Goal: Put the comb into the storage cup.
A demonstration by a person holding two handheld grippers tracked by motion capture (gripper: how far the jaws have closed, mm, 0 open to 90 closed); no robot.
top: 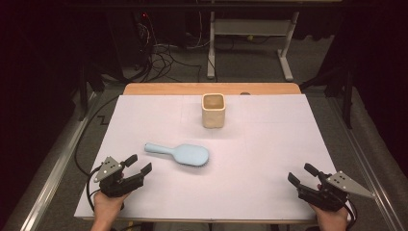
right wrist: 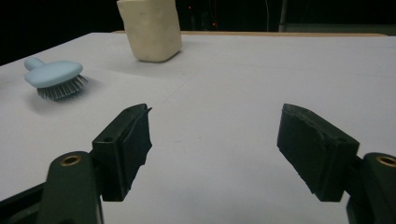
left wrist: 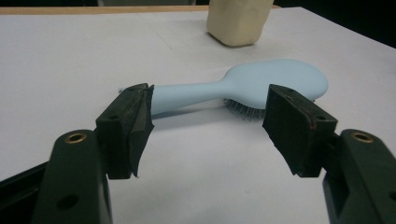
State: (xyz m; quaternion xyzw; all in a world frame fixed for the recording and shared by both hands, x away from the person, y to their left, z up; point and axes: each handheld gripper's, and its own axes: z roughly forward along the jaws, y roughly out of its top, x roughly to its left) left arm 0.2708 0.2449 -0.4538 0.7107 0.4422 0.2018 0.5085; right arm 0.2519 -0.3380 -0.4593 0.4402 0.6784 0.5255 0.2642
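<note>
Your left gripper (top: 138, 163) sits near the table's (top: 269, 192) near left corner, jaws wide, nothing held, aimed at the blue hairbrush (top: 179, 154) lying bristles-down mid-table. Your right gripper (top: 302, 175), near the right corner, gapes too. The cream cup (top: 213, 110) stands toward the far edge; its contents can't be made out.

The surface (top: 269, 159) is covered by a white sheet, with a strip of its wooden top (top: 211, 88) bare along the far edge. Beyond it a grey floor (top: 250, 62) carries a tangle of black cables (top: 161, 60) and the white legs of a second desk (top: 286, 53). The room around is dark; light falls mainly on the sheet.
</note>
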